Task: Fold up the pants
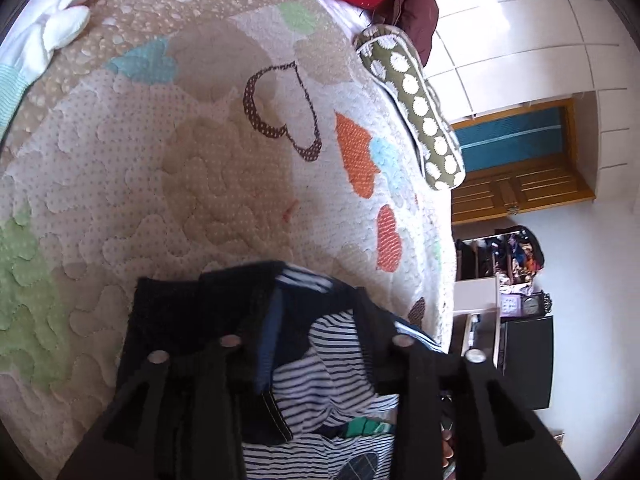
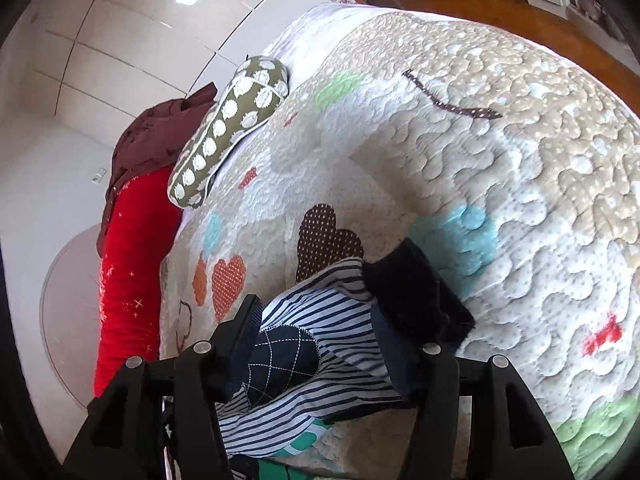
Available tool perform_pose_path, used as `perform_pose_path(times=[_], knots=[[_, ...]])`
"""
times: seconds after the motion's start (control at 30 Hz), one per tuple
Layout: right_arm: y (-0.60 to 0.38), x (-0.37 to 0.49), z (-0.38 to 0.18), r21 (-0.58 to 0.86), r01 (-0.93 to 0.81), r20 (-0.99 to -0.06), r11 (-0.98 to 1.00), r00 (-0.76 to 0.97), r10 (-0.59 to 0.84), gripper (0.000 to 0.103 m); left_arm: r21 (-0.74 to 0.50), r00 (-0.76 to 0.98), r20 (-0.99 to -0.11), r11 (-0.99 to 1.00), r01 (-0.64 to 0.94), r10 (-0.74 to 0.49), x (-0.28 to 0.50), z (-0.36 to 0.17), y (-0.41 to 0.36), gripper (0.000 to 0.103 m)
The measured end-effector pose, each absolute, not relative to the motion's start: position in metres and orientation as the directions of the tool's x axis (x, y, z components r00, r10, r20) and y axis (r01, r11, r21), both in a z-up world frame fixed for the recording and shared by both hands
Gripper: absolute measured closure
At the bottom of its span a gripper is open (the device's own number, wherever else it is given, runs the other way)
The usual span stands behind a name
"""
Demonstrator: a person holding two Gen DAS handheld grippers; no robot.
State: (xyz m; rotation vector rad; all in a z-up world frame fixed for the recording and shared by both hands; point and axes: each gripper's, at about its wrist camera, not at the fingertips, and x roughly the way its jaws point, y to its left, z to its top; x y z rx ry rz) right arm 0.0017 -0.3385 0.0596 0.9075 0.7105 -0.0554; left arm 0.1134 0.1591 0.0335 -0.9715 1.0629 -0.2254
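Note:
The pants (image 1: 320, 380) are small, navy-and-white striped, with dark navy cuffs and a quilted navy knee patch (image 2: 280, 360). In the left wrist view my left gripper (image 1: 296, 304) has its jaws wide apart with the striped cloth bunched between them, over the quilt near the bed's edge. In the right wrist view my right gripper (image 2: 336, 296) also stands wide, with the striped leg (image 2: 320, 320) between its fingers and a dark cuff by the right finger. I cannot tell whether either gripper pinches the cloth.
A quilted bedspread (image 1: 180, 180) with coloured heart patches covers the bed. An olive dotted cushion (image 1: 416, 100) lies near the bed edge, also in the right wrist view (image 2: 228, 128). A red bolster (image 2: 132, 264), maroon cloth (image 2: 152, 132) and white soft toy (image 1: 52, 28) lie at the head.

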Motion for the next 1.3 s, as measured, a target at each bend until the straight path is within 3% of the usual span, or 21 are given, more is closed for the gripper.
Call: perform_pose_path(times=[0.13, 0.33, 0.4, 0.43, 0.47, 0.67, 0.73, 0.83, 0.9, 0.97, 1.13, 1.2, 1.23, 1.3], knots=[[-0.35, -0.027, 0.068, 0.631, 0.372, -0.611, 0.681, 0.779, 0.14, 0.027, -0.778, 0.531, -0.604, 0.584, -0.231, -0.595, 0.095, 0.056, 0.159, 0.059], [-0.335, -0.028, 0.045, 0.532, 0.384, -0.705, 0.755, 0.695, 0.143, 0.027, -0.702, 0.564, -0.649, 0.687, -0.187, -0.51, 0.051, 0.088, 0.147, 0.054], [-0.326, -0.021, 0.047, 0.503, 0.365, -0.707, 0.784, 0.695, 0.13, 0.058, -0.684, 0.572, -0.66, 0.706, -0.187, -0.487, 0.036, 0.092, 0.145, 0.054], [-0.322, -0.016, 0.046, 0.502, 0.344, -0.719, 0.794, 0.676, 0.162, 0.095, -0.672, 0.575, -0.666, 0.716, -0.187, -0.475, 0.027, 0.094, 0.145, 0.054], [-0.32, -0.013, 0.045, 0.514, 0.337, -0.726, 0.789, 0.66, 0.191, 0.097, -0.658, 0.577, -0.675, 0.73, -0.188, -0.46, 0.018, 0.096, 0.145, 0.054], [-0.323, -0.047, 0.05, 0.503, 0.39, -0.73, 0.771, 0.67, 0.138, 0.096, -0.533, 0.608, -0.727, 0.82, -0.207, -0.319, -0.021, 0.098, 0.156, 0.05], [-0.333, -0.06, 0.048, 0.489, 0.447, -0.748, 0.749, 0.657, 0.097, 0.089, -0.507, 0.601, -0.748, 0.827, -0.242, -0.283, -0.028, 0.09, 0.164, 0.05], [-0.34, -0.09, 0.054, 0.536, 0.413, -0.702, 0.737, 0.703, 0.116, 0.088, -0.509, 0.577, -0.765, 0.818, -0.268, -0.288, -0.032, 0.075, 0.173, 0.049], [-0.338, -0.117, 0.062, 0.523, 0.386, -0.678, 0.76, 0.729, 0.096, 0.075, -0.478, 0.561, -0.787, 0.828, -0.292, -0.257, -0.032, 0.064, 0.176, 0.047], [-0.333, -0.139, 0.067, 0.514, 0.36, -0.66, 0.779, 0.745, 0.092, 0.052, -0.461, 0.54, -0.805, 0.833, -0.306, -0.246, -0.028, 0.052, 0.177, 0.044], [-0.319, -0.172, 0.064, 0.425, 0.362, -0.683, 0.83, 0.729, 0.032, 0.044, -0.444, 0.458, -0.842, 0.849, -0.287, -0.286, -0.018, 0.02, 0.158, 0.043], [-0.312, -0.175, 0.06, 0.4, 0.367, -0.694, 0.84, 0.72, 0.016, 0.044, -0.35, 0.436, -0.874, 0.899, -0.264, -0.213, -0.02, 0.016, 0.143, 0.049], [-0.31, -0.177, 0.058, 0.404, 0.366, -0.695, 0.838, 0.718, 0.021, 0.044, -0.283, 0.428, -0.891, 0.924, -0.257, -0.153, -0.022, 0.017, 0.136, 0.071], [-0.307, -0.179, 0.055, 0.425, 0.36, -0.692, 0.83, 0.721, 0.042, 0.044, -0.276, 0.425, -0.893, 0.928, -0.251, -0.151, -0.029, 0.02, 0.137, 0.073]])
